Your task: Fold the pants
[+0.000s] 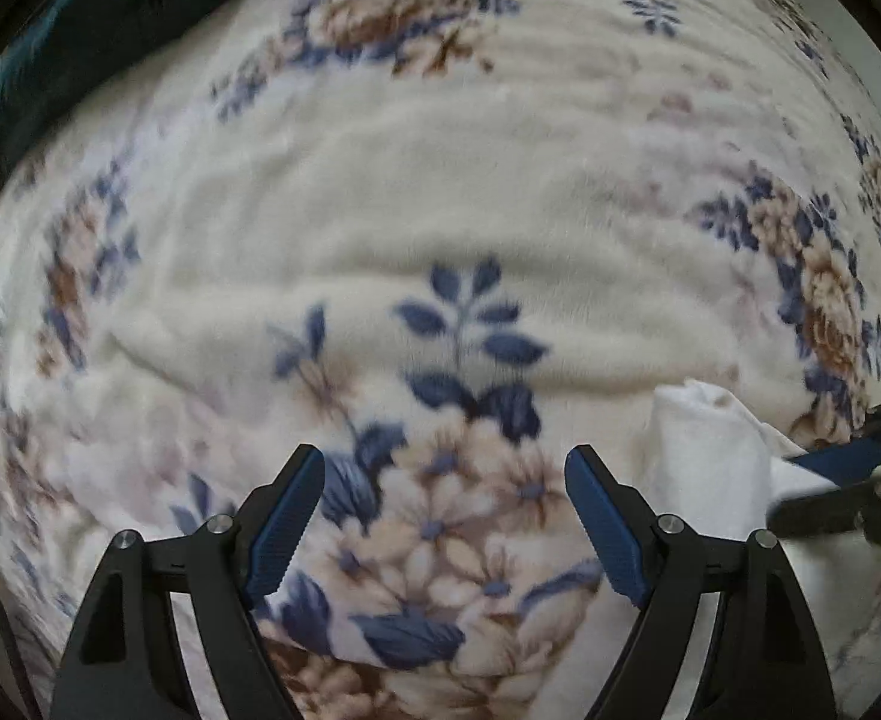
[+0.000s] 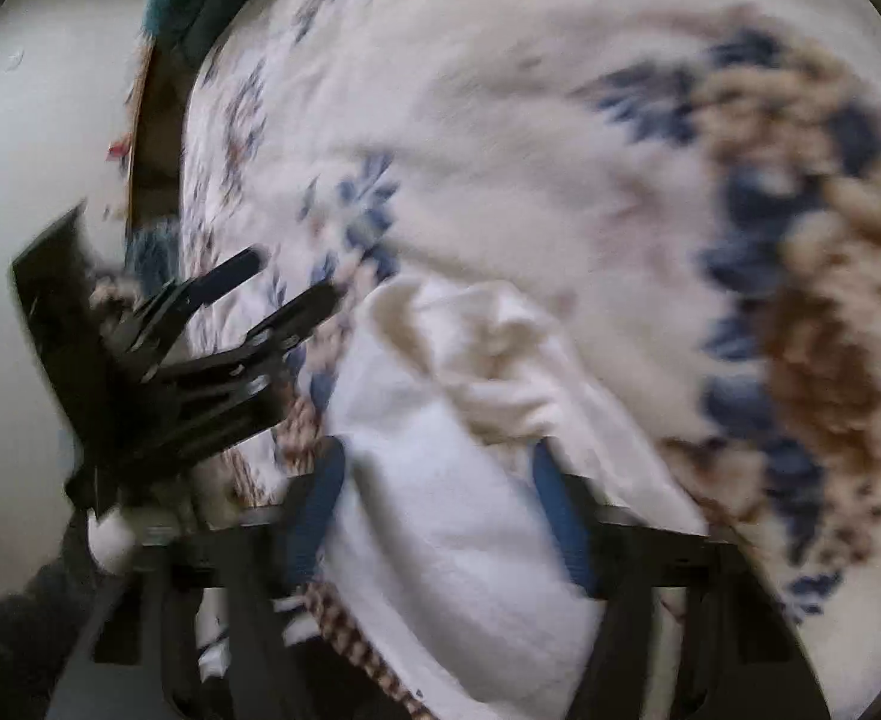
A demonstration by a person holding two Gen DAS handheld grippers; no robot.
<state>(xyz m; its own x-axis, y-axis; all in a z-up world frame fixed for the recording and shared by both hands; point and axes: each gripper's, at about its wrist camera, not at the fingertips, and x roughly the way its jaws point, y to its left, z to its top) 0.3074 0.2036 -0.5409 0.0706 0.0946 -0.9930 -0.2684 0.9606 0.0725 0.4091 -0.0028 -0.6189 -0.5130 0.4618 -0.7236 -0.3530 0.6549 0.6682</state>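
Note:
The white pants point(image 2: 440, 528) lie bunched on a cream floral blanket point(image 2: 530, 138). In the blurred right wrist view my right gripper point(image 2: 434, 510) has its blue pads point(image 2: 554, 516) on either side of the cloth, and the bunch fills the gap between them. The left wrist view shows the same pants point(image 1: 710, 456) at the lower right, with my right gripper point(image 1: 812, 489) reaching in from the edge onto them. My left gripper point(image 1: 445, 468) points down at the blanket point(image 1: 440, 192), open and empty, left of the pants. It also appears in the right wrist view as a left gripper point(image 2: 290, 279) with spread fingers.
A dark teal cloth point(image 1: 80, 18) lies at the blanket's far left corner. The bed's edge and a pale floor point(image 2: 26, 150) run along the left of the right wrist view. A brown-and-white checked fabric point(image 2: 350, 654) sits under the pants near my right gripper.

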